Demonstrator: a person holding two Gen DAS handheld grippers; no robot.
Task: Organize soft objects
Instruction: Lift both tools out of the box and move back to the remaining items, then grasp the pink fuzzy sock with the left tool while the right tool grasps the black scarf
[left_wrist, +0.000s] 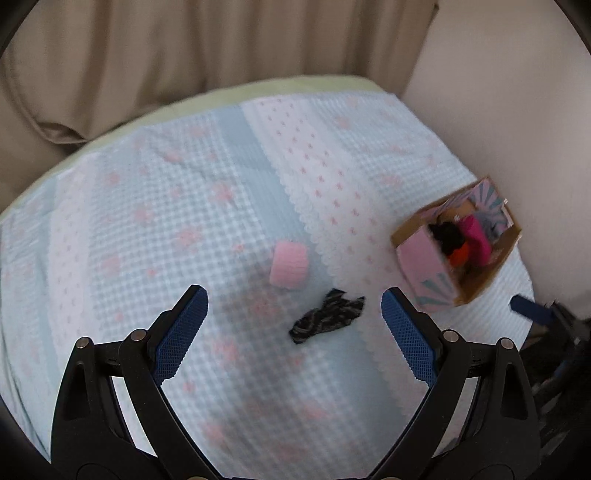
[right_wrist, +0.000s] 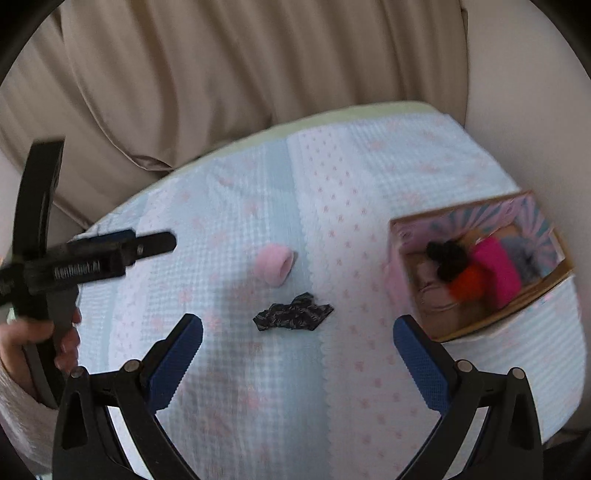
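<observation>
A pink rolled soft item (left_wrist: 289, 268) and a black patterned cloth (left_wrist: 326, 316) lie on the blue-and-pink bedspread (left_wrist: 184, 221). A cardboard box (left_wrist: 424, 258) at the right holds black, orange, magenta and grey soft items. My left gripper (left_wrist: 294, 301) is open and empty, hovering just short of the black cloth. In the right wrist view the pink roll (right_wrist: 275, 268), the black cloth (right_wrist: 293, 316) and the box (right_wrist: 428, 317) also show. My right gripper (right_wrist: 297, 330) is open and empty above the bed, near the black cloth. The left gripper's body (right_wrist: 88, 264) shows at the left, held by a hand.
Beige curtains (left_wrist: 184, 55) hang behind the bed. A beige wall (left_wrist: 498, 110) stands at the right, close to the box. The right gripper's blue fingertip (left_wrist: 532, 309) shows at the right edge of the left wrist view.
</observation>
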